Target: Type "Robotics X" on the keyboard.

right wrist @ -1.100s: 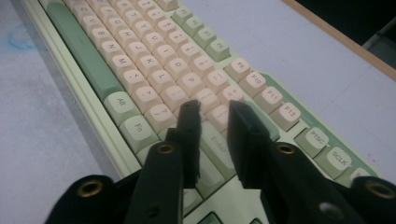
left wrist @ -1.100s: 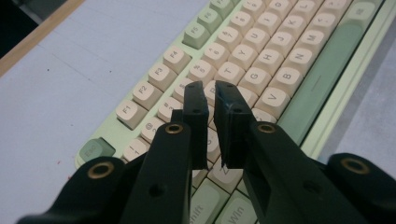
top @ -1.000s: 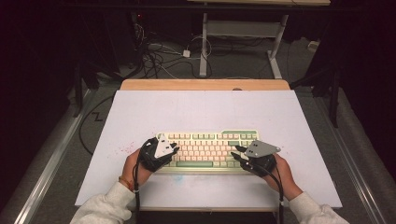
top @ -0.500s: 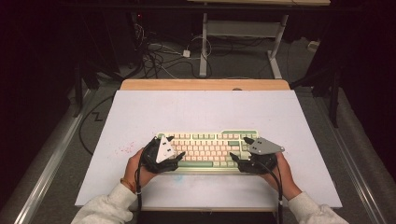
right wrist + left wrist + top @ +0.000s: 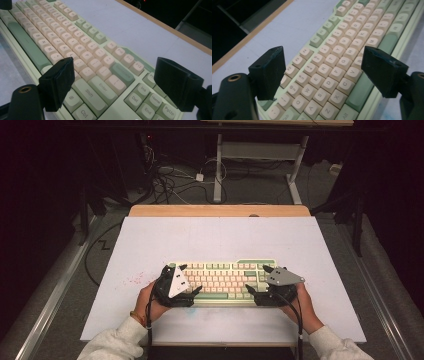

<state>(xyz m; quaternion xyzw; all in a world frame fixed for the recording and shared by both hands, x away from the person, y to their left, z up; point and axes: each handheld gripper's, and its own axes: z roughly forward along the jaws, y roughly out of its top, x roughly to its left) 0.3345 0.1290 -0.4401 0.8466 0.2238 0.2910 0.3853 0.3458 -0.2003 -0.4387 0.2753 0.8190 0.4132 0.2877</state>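
Straddling the keyboard [image 5: 222, 279] ends, left gripper [image 5: 322, 72] and right gripper [image 5: 113, 83] fingers stand apart.

- The tabletop [image 5: 220, 240] is evenly and brightly lit from above, while the room around it falls into near black.
- The keyboard [image 5: 222, 277] stays sharp in the high view.
- In the gripper views the nearest keys are crisp; the far keys soften.
- Shadows are faint; no glare shows.

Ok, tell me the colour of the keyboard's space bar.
The space bar is sage green, clearest in the left gripper view.
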